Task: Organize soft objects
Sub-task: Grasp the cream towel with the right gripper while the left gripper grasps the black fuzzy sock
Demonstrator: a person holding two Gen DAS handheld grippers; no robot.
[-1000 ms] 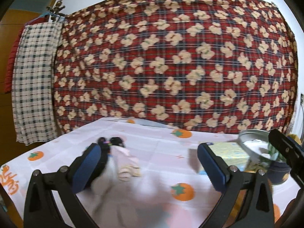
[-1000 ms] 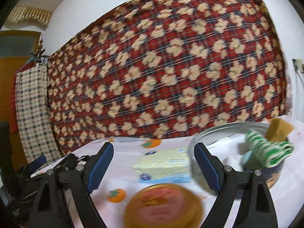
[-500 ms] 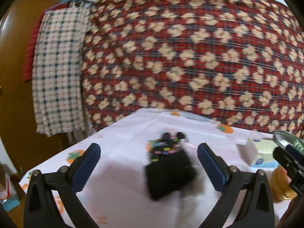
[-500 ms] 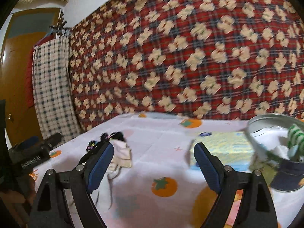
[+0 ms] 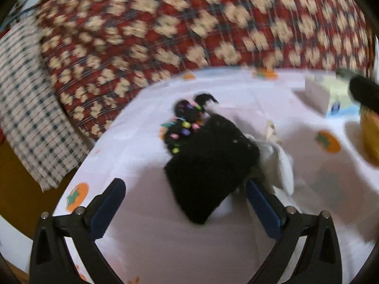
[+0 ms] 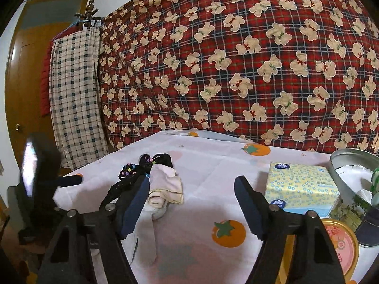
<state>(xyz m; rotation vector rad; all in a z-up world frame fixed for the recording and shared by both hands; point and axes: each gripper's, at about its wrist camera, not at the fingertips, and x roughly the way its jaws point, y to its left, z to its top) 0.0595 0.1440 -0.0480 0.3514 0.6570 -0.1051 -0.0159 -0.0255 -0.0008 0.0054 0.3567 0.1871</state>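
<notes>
A pile of soft things lies on the white tomato-print tablecloth (image 6: 213, 165). In the left wrist view a black fuzzy cloth (image 5: 208, 165) lies in the middle, a black piece with coloured dots (image 5: 184, 125) beyond it and a white cloth (image 5: 279, 163) to its right. My left gripper (image 5: 186, 209) is open, low over the table, with the near end of the black cloth between its fingertips and untouched by the pads. My right gripper (image 6: 191, 203) has its jaws closing with only tablecloth between them. A folded pink and cream cloth (image 6: 165, 184) lies just beyond its left finger.
A yellow tissue box (image 6: 300, 189) stands right of the pile. Past it is a metal tin (image 6: 350, 158) holding soft items, with a round pink-labelled lid (image 6: 341, 243) in front. A red bear-print blanket (image 6: 236, 59) hangs behind the table, a checked towel (image 6: 75, 94) at its left.
The left gripper swung left off the tin and sank toward the black cloth, now between its fingers. The right gripper turned from the tin and tissue box to the cloth pile, and its jaws narrowed.
</notes>
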